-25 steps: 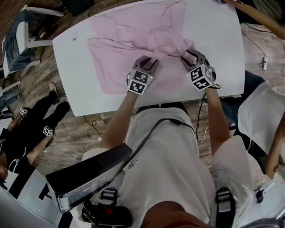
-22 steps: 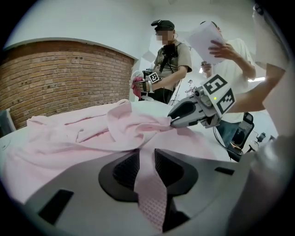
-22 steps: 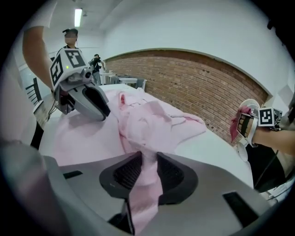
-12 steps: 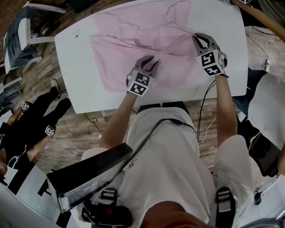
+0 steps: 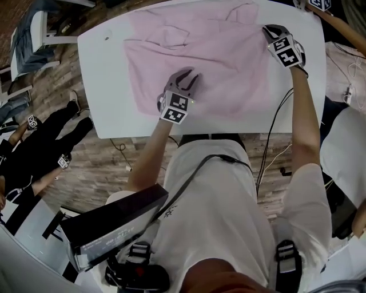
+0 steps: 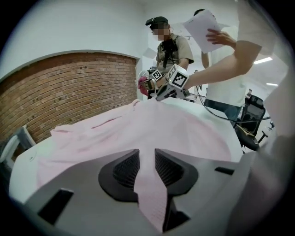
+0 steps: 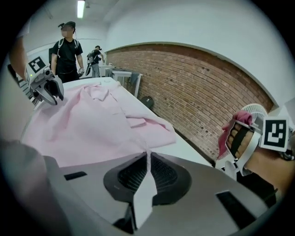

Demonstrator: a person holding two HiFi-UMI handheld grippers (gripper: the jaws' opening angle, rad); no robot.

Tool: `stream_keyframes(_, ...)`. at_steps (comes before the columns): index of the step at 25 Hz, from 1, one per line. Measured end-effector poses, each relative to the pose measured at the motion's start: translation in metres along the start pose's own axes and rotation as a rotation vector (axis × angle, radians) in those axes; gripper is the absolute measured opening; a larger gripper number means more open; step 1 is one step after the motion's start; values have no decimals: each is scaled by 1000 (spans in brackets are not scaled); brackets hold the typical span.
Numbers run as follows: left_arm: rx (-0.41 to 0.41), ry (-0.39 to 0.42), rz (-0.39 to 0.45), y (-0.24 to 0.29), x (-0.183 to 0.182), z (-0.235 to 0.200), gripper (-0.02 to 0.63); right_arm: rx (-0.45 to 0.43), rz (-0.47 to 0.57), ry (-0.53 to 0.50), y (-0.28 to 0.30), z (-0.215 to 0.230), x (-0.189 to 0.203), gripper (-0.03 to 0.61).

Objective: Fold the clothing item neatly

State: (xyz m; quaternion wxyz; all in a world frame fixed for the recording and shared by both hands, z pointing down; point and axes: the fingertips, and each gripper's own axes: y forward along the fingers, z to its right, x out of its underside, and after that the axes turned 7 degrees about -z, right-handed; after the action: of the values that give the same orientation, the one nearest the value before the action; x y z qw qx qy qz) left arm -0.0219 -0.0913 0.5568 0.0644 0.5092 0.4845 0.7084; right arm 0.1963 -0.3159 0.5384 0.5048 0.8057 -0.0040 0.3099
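Two grippers | left gripper part-closed, pinching a fold of pink shirt at near hem | right gripper, jaws just closing, nips its thin right edge | shirt spread on white table | risk: thin edge slips out, fold skews

Bright, even light fell from overhead. A ceiling strip lamp glared in the right gripper view, and another lamp in the left. Shadows were faint and soft. The pink shirt looked pale against the white table, which was almost blown out. Both gripper views bulged like fisheyes and went black at the corners — the brick wall bowed, and whatever lay nearest each lens was blurred. The head view grew dimmer toward its lower edge.
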Motion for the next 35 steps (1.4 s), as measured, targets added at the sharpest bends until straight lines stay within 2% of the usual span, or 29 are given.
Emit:
stream_keyframes(3,-62,-26,-26,-6,12,-29,84,-17,-31,47,17,3,11,26)
stream_keyframes(6,-90,-55,-71,-6,32,-48,84,-28,-49,63,27,0,17,26)
stream_keyframes(14,-96,-95,-118,3,53,-55,84,-6,-84,58,39,-3,19,26)
stream_keyframes(17,-99,-114,-107,1,50,-57,84,-10,-78,62,35,-4,17,37)
stream_keyframes(18,-104,-120,-92,-3,46,-59,84,-10,-74,56,31,-4,17,60)
stream_keyframes(21,-130,-125,-30,-21,26,-69,84,9,-43,52,13,-1,12,78)
stream_keyframes(24,-155,-77,15,-31,8,-82,84,24,13,55,-7,-2,-2,78)
stream_keyframes(27,-177,-17,26,-33,-8,-105,84,-4,71,5,-21,-16,-29,78)
stream_keyframes(31,-166,79,-14,-30,-25,-133,84,-168,151,-96,-19,-73,-66,78)
stream_keyframes(35,-67,282,-108,-13,-27,-132,84,-274,188,-237,-15,-122,-93,78)
